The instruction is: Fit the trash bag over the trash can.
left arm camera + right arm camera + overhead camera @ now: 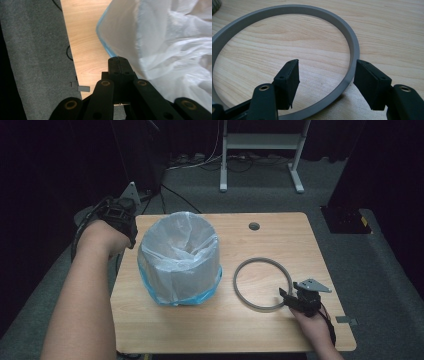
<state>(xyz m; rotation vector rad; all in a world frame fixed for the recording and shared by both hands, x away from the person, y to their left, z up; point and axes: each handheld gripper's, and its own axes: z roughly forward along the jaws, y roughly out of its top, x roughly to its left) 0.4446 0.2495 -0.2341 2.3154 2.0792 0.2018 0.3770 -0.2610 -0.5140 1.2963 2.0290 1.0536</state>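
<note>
High view first, from the left: the left gripper [122, 215] hangs off the table's [210, 322] left edge, beside the upper left of the bin [180, 270], which stands on the left half of the tabletop with a white bag [182, 240] lining it and folded down over its rim, a blue hem showing near the base. Left gripper view settles that claw — its two black jaws are pressed flat together with nothing between them, their tips [118, 65] just beside the bag's blue edge [103, 43] and the draped white plastic; whether they brush it I cannot tell. To the right of the bin, apart from it, a grey ring [262, 284] lies flat on the wood. The right gripper [295, 300] sits at the ring's near-right arc. Right gripper view shows its jaws spread [325, 80] — one pad inside the ring [348, 37], the other outside, the grey band passing between them. Neither pad presses on it; a gap shows on each side, and the ring rests on the table.
</note>
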